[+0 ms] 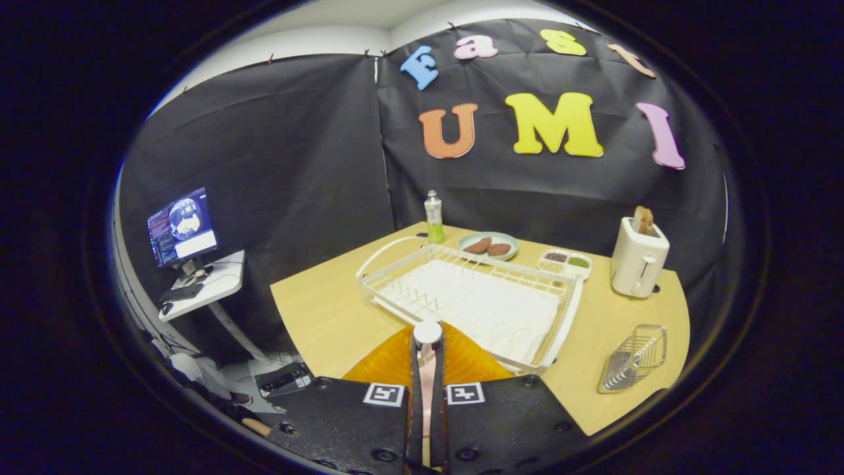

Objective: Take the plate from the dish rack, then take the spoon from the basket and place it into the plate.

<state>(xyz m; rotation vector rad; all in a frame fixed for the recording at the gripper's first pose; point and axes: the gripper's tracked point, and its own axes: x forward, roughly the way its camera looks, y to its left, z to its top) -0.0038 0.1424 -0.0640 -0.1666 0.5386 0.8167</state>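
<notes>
Now the jaws of the gripper [427, 343] are pinched narrow on the spoon [427, 332], both fingers pressing its pink handle, the rounded end poking out ahead. The amber plate [461, 363] lies on the counter [316, 310] right beneath them, touching the near corner of the empty dish rack [475, 297]; the wire basket [634, 357] sits well apart to the right. Risk, judged: the grip on the thin handle looks slim, so a tilt could let it slide out. Released too far forward, it lands in the rack; off to one side, it hits the plate's ribbed rim and skids onto the counter.
</notes>
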